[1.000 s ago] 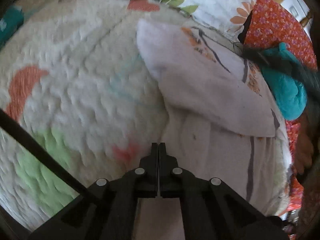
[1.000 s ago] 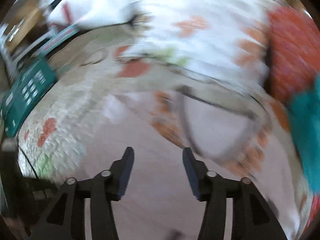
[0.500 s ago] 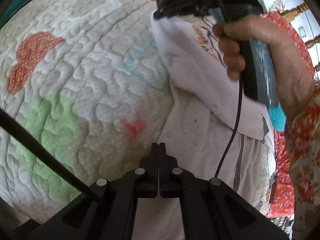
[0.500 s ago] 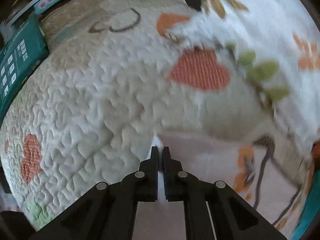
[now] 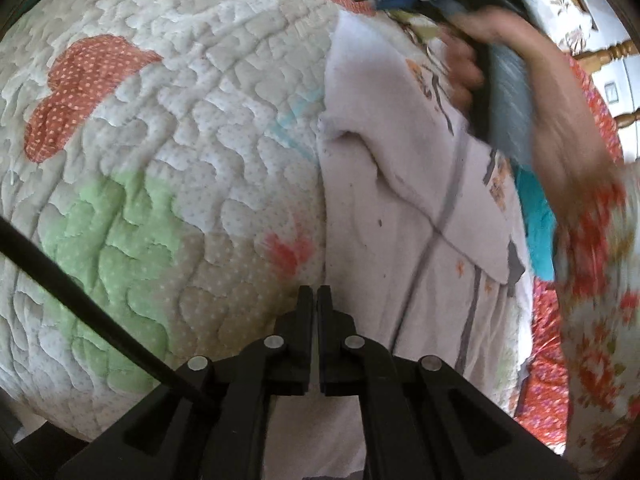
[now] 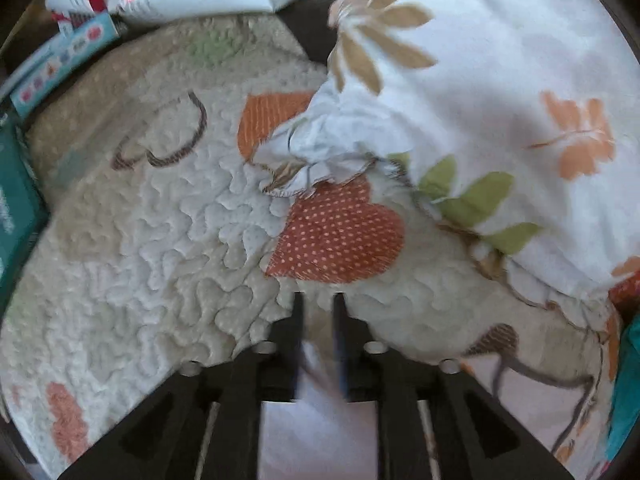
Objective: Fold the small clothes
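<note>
Now, line by line:

Change: the right claw (image 6: 318, 300) was pinched on the far corner of the small white garment with grey lines and orange print (image 5: 420, 208) half a second ago; its jaws have just been opening, and no cloth shows between the tips.
Right claw: narrowly parted, empty at the tips, with pale cloth under its frame.
Left claw: the left claw (image 5: 316, 300) has its jaws pressed together at the garment's near left edge; whether cloth is pinched there cannot be told.
Garment: just ahead and right of the left claw, lying on the bed with an upper flap folded diagonally over the body.
Meaning: the fold looks laid and let go; another fold probably remains.
Person: a hand (image 5: 552, 120) gripping the right tool's handle, blurred, ahead and right of the left claw, above the garment; a red floral sleeve follows it.
Surface: a white quilted bedspread with orange hearts and green patches (image 5: 180, 160), under both claws.
Room: a white floral pillow (image 6: 500, 80) ahead and right of the right claw; teal boxes (image 6: 16, 208) far to its left; a turned wooden bedpost (image 5: 604, 50) at the upper right of the left claw's view.
</note>
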